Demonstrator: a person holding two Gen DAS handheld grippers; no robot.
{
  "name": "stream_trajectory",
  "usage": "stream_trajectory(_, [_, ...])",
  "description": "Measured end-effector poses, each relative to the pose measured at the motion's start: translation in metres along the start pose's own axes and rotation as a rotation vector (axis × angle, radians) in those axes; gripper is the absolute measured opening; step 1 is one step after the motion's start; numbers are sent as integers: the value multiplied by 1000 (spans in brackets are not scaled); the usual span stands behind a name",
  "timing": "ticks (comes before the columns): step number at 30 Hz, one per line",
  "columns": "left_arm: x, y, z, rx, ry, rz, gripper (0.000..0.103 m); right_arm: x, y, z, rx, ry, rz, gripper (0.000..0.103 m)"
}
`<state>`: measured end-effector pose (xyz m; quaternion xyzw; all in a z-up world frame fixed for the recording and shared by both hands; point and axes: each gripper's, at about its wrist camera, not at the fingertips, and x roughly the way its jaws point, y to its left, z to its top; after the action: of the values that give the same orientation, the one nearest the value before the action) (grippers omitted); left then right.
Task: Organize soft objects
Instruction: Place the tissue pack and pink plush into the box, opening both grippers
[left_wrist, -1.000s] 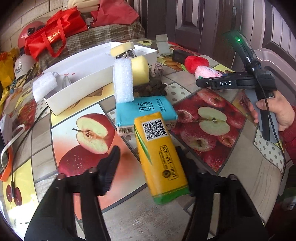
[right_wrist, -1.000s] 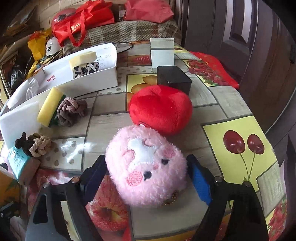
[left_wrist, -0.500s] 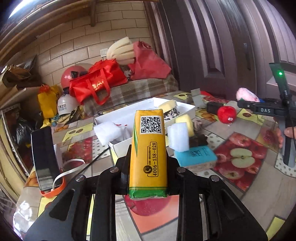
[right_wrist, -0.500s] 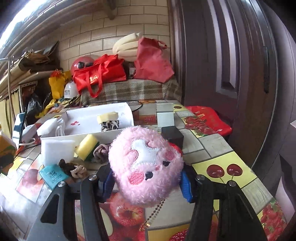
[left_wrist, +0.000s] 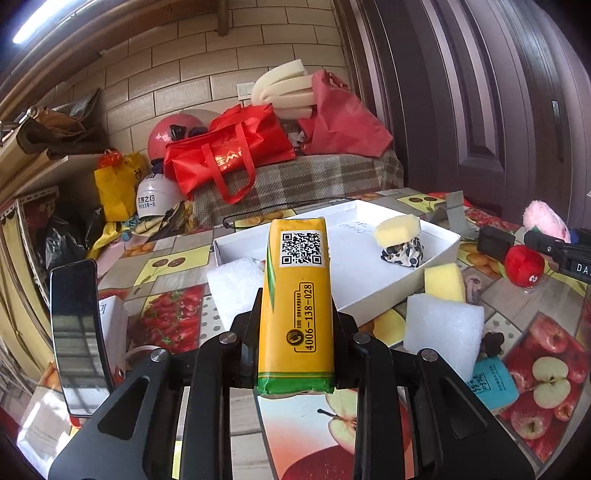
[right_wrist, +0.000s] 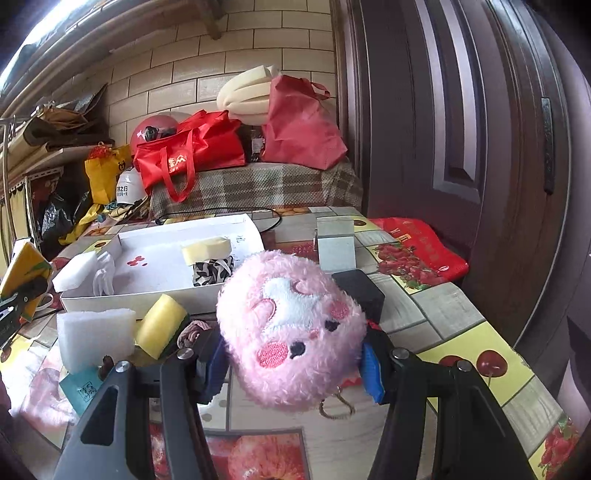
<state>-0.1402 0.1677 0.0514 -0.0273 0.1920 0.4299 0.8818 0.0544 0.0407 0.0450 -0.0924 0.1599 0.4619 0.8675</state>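
Note:
My left gripper (left_wrist: 295, 343) is shut on a yellow tissue pack (left_wrist: 297, 302) and holds it upright above the table, in front of the white box (left_wrist: 439, 254). My right gripper (right_wrist: 293, 354) is shut on a pink plush toy (right_wrist: 291, 325), lifted off the table; the toy also shows at the right edge of the left wrist view (left_wrist: 543, 221). The white box (right_wrist: 162, 291) holds a yellow sponge (right_wrist: 205, 251) on a spotted cloth (right_wrist: 212, 271). A red plush (left_wrist: 522, 264), white foam blocks (left_wrist: 441, 332), a yellow sponge (right_wrist: 160, 325) and a blue tissue pack (left_wrist: 491, 382) lie on the table.
A black phone (left_wrist: 79, 336) stands at the left in the left wrist view. A black box (right_wrist: 358, 291) and a grey stand (right_wrist: 334, 247) sit behind the pink plush. Red bags (right_wrist: 188, 151) and helmets are piled beyond the table. A dark door (right_wrist: 461, 129) is at right.
Both grippers closed on their objects and lifted them off the table: the left raised the yellow pack upright, the right raised the pink plush. Both views now look level across the table.

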Motion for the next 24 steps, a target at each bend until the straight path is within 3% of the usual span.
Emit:
stream_trajectory(6, [30,16,10,-79,37,24,25,40,5,14,24,42,1,59])
stream_trajectory(15, [70,24,27,-109,35,68,25,88,17,37,42,24,-39,59])
stream_trajectory(24, [112,20,43,-122,61,66,25,140,26,48,124,150,-16,59])
